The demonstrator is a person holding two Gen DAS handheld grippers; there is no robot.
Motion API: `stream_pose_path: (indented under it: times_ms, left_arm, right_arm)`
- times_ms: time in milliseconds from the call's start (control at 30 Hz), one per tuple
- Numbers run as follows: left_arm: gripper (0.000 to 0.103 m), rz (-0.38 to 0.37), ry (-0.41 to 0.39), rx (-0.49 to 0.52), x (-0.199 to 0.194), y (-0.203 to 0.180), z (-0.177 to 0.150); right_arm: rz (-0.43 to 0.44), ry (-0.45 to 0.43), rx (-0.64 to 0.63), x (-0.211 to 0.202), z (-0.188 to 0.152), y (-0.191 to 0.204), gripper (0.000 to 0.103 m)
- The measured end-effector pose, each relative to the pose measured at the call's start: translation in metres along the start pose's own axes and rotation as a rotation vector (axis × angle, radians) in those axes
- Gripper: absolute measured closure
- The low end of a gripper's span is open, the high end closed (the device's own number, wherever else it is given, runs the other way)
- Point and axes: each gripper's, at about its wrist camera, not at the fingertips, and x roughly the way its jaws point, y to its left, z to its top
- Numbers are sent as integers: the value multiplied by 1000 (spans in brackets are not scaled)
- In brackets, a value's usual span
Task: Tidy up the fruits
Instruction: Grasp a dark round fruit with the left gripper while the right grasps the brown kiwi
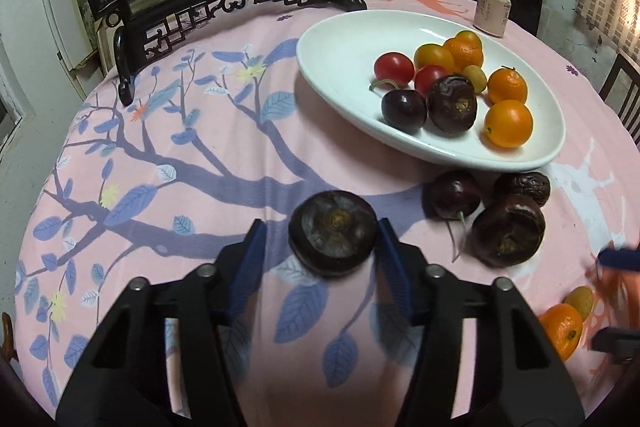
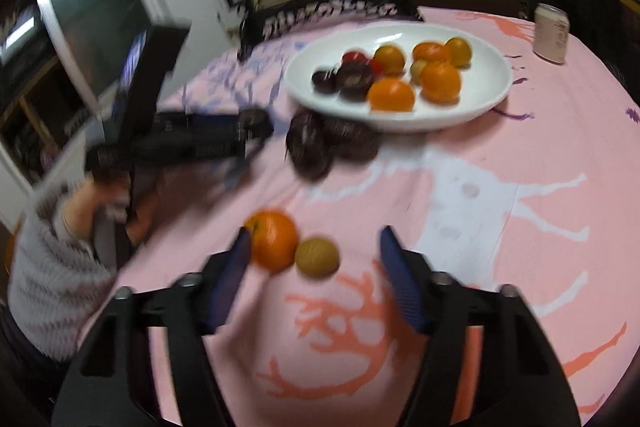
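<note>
I judge the job a little past halfway: my white plate (image 1: 344,39) already holds a good pile, with small oranges, red and yellow cherry tomatoes, a pale little fruit, a dark cherry and a dark brown water chestnut. Left on the pink tablecloth (image 1: 192,155) I count six pieces: the flat water chestnut (image 1: 333,231) sitting between the fingers of my left gripper (image 1: 320,233), a cluster of three dark fruits (image 1: 492,211) just beside the plate's near rim, and a small orange (image 2: 273,245) touching a pale round fruit (image 2: 317,257) nearer to me. The left jaws look drawn in around the chestnut, the right pad touching it, the left pad showing a sliver of gap. My right gripper (image 2: 314,251) stands with jaws apart, straddling the orange and the pale fruit, pinching neither yet.
</note>
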Motion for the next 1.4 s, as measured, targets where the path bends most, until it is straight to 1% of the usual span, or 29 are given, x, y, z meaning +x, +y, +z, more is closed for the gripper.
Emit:
stream_pose_path:
  times_ms: [33, 67, 200, 267, 400, 533, 600, 667, 700, 767, 800, 833, 867, 900, 967, 1067, 1133, 1233, 1300, 1400]
  left_arm:
    - [51, -4, 0, -1, -1, 0, 0]
    - [53, -7, -1, -1, -1, 0, -1]
    - [56, -11, -5, -2, -4, 0, -2]
    - [61, -32, -4, -6, -5, 0, -2]
    - [61, -60, 1, -25, -7, 4, -4]
    - [60, -55, 3, -16, -5, 3, -4]
    - [60, -55, 3, -17, -5, 3, -4]
    - [60, -52, 4, -13, -5, 3, -4]
    - [60, -47, 4, -8, -5, 2, -4]
    - [60, -35, 3, 2, -4, 0, -5]
    - [60, -33, 3, 4, -4, -1, -5]
    - [60, -32, 3, 5, -4, -1, -5]
    - [60, -30, 2, 7, -4, -1, -5]
    - [60, -27, 2, 9, -4, -2, -5]
    - [60, -23, 0, 15, -4, -3, -6]
    - [61, -37, -3, 9, -5, -2, -6]
    - [61, -48, -3, 8, -7, -2, -7]
    - [61, -54, -10, 13, -9, -4, -8]
    - [61, -58, -28, 7, -14, -4, -7]
    - [61, -93, -72, -15, -27, -1, -1]
  right_arm:
    - [-3, 15, -14, 3, -2, 3, 54]
    - [2, 12, -19, 2, -2, 3, 58]
    - [28, 22, -10, 5, -2, 2, 59]
    - [61, 35, -1, 8, -3, 0, 59]
    - [128, 61, 52, 9, -5, -11, 61]
    - [178, 73, 110, 11, -4, -22, 62]
    - [169, 62, 158, 8, -4, -32, 62]
    - [151, 49, 171, 6, -2, -36, 62]
    - [138, 47, 161, 6, -2, -35, 62]
    - [131, 64, 100, 9, -4, -21, 62]
    - [106, 73, 62, 12, -5, -13, 63]
    - [81, 64, 32, 12, -5, -7, 63]
    - [70, 60, 23, 12, -5, -6, 65]
    - [62, 60, 27, 14, -5, -7, 70]
    - [70, 63, 38, 15, -5, -10, 76]
    - [82, 73, 32, 15, -6, -10, 77]
    - [106, 88, 38, 16, -8, -14, 77]
    - [104, 95, 16, 14, -10, -11, 78]
    - [105, 95, 11, 12, -11, -11, 78]
    - [125, 65, 40, 3, -10, -18, 78]
